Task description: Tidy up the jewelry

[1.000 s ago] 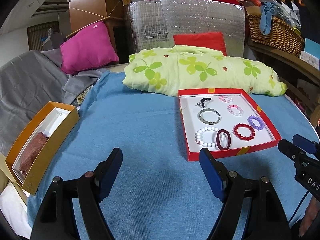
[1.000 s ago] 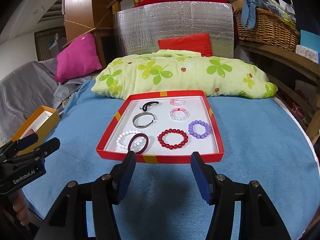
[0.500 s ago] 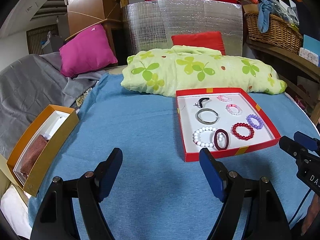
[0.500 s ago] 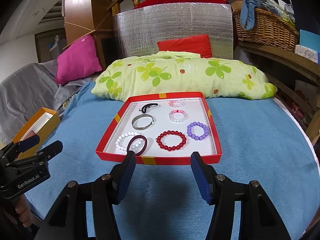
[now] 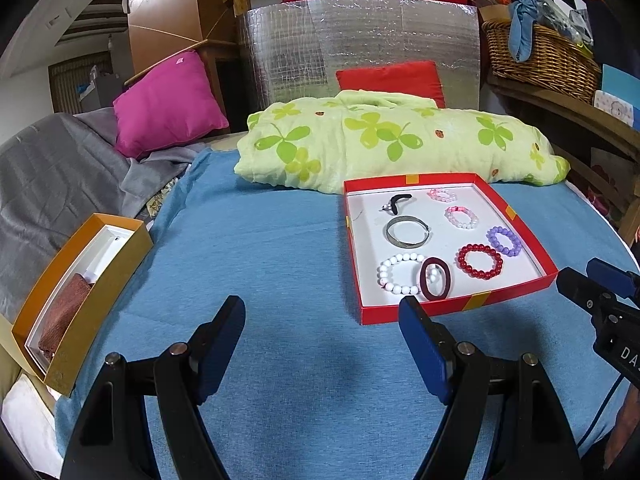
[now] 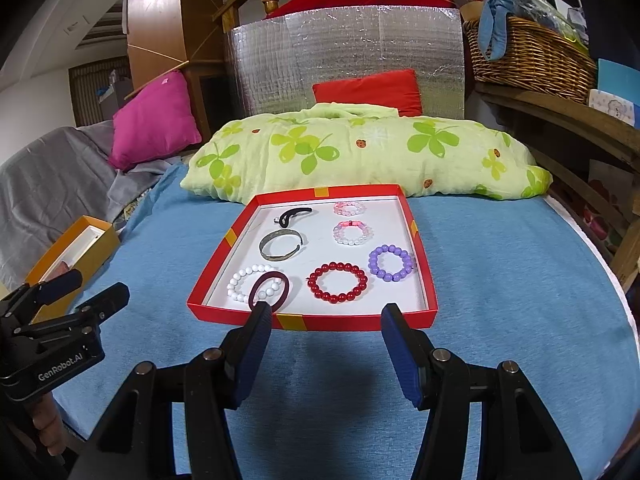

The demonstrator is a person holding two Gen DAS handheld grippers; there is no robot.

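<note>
A red tray (image 6: 422, 256) (image 5: 516, 224) with a white floor lies on the blue cloth. In it are a red bead bracelet (image 6: 338, 282), a purple one (image 6: 391, 263), a white one (image 6: 248, 282) with a maroon hair tie (image 6: 269, 289) over it, a metal bangle (image 6: 281, 244), two pink bracelets (image 6: 353, 232) and a black piece (image 6: 295, 214). My right gripper (image 6: 326, 326) is open and empty just before the tray's front edge. My left gripper (image 5: 322, 322) is open and empty, left of the tray. An orange box (image 5: 80, 288) lies at the far left.
A green clover-print bundle (image 6: 360, 156) lies right behind the tray. A pink cushion (image 5: 168, 104) and grey blanket (image 5: 52, 184) are at the back left. A wicker basket (image 6: 528, 56) sits on a wooden shelf at the right. A silver foil panel (image 5: 360, 44) stands behind.
Both grippers have drifted slightly; the tray sits a little higher in the right wrist view and a little left in the left wrist view. Both stay open. Nothing in the tray moved.
</note>
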